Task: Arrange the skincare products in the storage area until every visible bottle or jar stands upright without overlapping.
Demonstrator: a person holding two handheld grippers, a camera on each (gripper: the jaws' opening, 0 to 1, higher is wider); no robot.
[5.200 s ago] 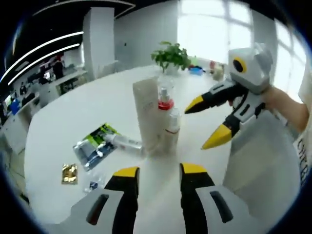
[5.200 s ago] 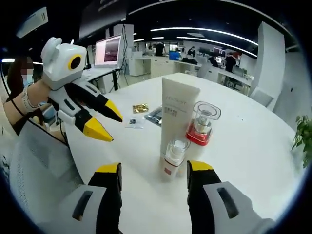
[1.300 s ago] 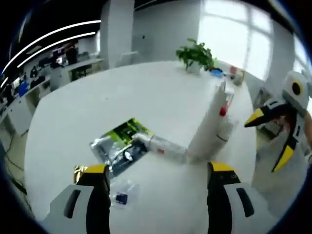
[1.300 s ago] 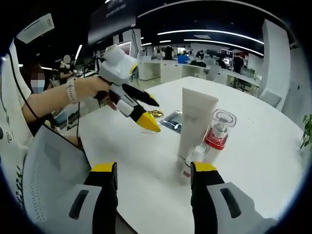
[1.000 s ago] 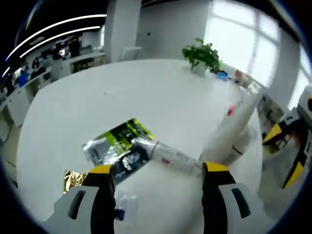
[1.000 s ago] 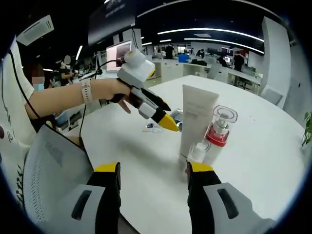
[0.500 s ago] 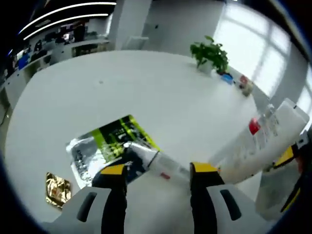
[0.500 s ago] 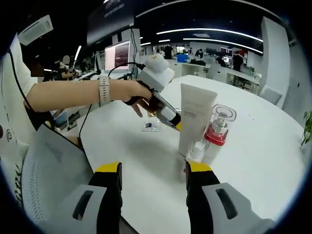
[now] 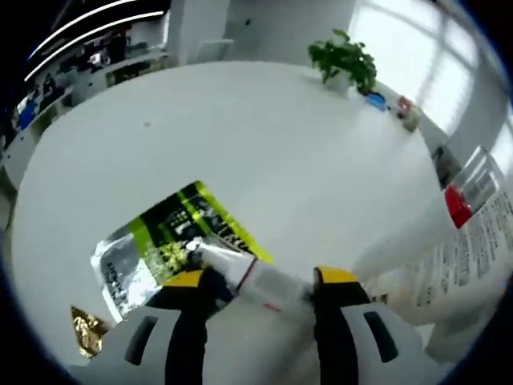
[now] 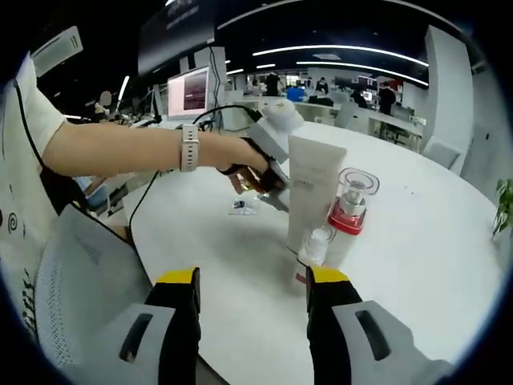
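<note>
A small white tube [image 9: 240, 269] lies flat on the white table [image 9: 264, 144], one end resting on a green and silver sachet [image 9: 156, 241]. My left gripper [image 9: 261, 278] is open and low over it, one jaw on each side of the tube. To the right stand a tall white tube [image 9: 473, 245] and a red-collared pump bottle [image 9: 462, 195]. In the right gripper view the tall tube [image 10: 311, 188], the pump bottle [image 10: 351, 207] and a small clear-capped bottle [image 10: 314, 245] stand upright close together. My right gripper [image 10: 252, 277] is open and holds nothing, short of them. The left gripper [image 10: 271, 164] reaches in behind the tall tube.
A gold sachet [image 9: 86, 333] lies left of my left jaw, and a small sachet [image 10: 240, 207] lies left of the bottles. A potted plant [image 9: 345, 58] and small items stand at the table's far edge. A person's arm [image 10: 144, 148] crosses the table; a grey chair back [image 10: 76, 281] is near.
The left gripper has dropped and moved in on the lying tube, so its jaws now flank it. The right gripper has stayed nearly still.
</note>
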